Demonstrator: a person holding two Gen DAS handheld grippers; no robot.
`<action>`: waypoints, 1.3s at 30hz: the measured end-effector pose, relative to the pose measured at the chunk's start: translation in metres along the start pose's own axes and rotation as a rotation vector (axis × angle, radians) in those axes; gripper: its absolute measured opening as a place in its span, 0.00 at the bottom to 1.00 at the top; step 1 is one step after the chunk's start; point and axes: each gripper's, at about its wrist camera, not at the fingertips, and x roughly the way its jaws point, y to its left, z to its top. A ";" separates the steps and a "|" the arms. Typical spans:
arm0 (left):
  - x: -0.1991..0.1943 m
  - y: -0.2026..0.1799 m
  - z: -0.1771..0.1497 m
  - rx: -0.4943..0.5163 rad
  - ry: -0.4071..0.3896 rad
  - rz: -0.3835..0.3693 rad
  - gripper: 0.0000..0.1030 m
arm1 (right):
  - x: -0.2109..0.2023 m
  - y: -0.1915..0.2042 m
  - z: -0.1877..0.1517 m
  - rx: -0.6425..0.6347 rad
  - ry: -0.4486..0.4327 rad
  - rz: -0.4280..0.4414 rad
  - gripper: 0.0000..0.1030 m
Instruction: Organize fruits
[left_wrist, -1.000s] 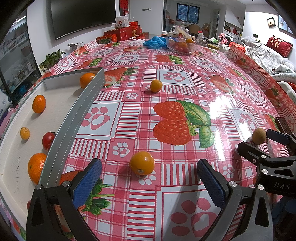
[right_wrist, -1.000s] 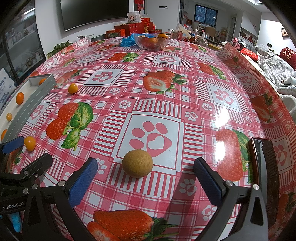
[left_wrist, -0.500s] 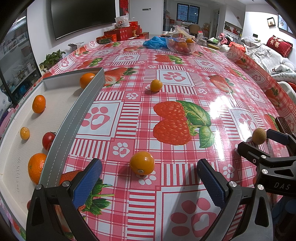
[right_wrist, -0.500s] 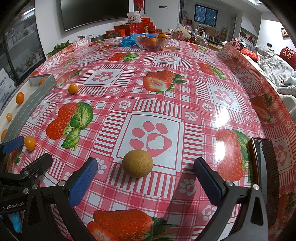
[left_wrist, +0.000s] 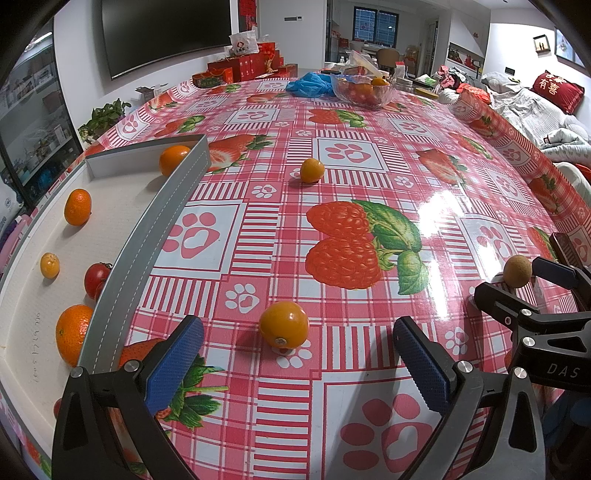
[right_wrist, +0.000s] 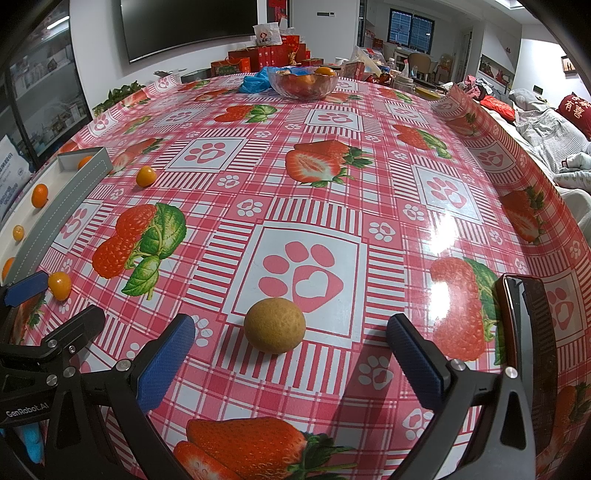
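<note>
Both our grippers hang wide-jawed and empty: the left gripper (left_wrist: 295, 363) frames an orange kumquat (left_wrist: 283, 324) just beside the grey tray (left_wrist: 147, 236), the right gripper (right_wrist: 291, 356) a brown longan (right_wrist: 274, 325) farther out. We should centre each fruit before closing gently.

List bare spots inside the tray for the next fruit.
Tray: bare floor between the far orange and the corner orange, and along the left wall. Crowded near the grey rim, where the tomato and big orange sit.

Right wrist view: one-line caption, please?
Open right tongs frame a brown fruit on the tablecloth.
</note>
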 end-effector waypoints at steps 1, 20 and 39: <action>0.000 0.000 0.000 0.000 0.000 0.000 1.00 | 0.000 0.000 0.000 0.000 0.000 0.000 1.00; 0.000 0.001 -0.001 -0.001 -0.001 -0.002 1.00 | 0.000 0.000 0.000 0.000 0.000 0.000 1.00; -0.001 0.001 0.000 0.004 0.003 -0.003 1.00 | 0.000 -0.002 0.002 -0.017 0.020 0.025 1.00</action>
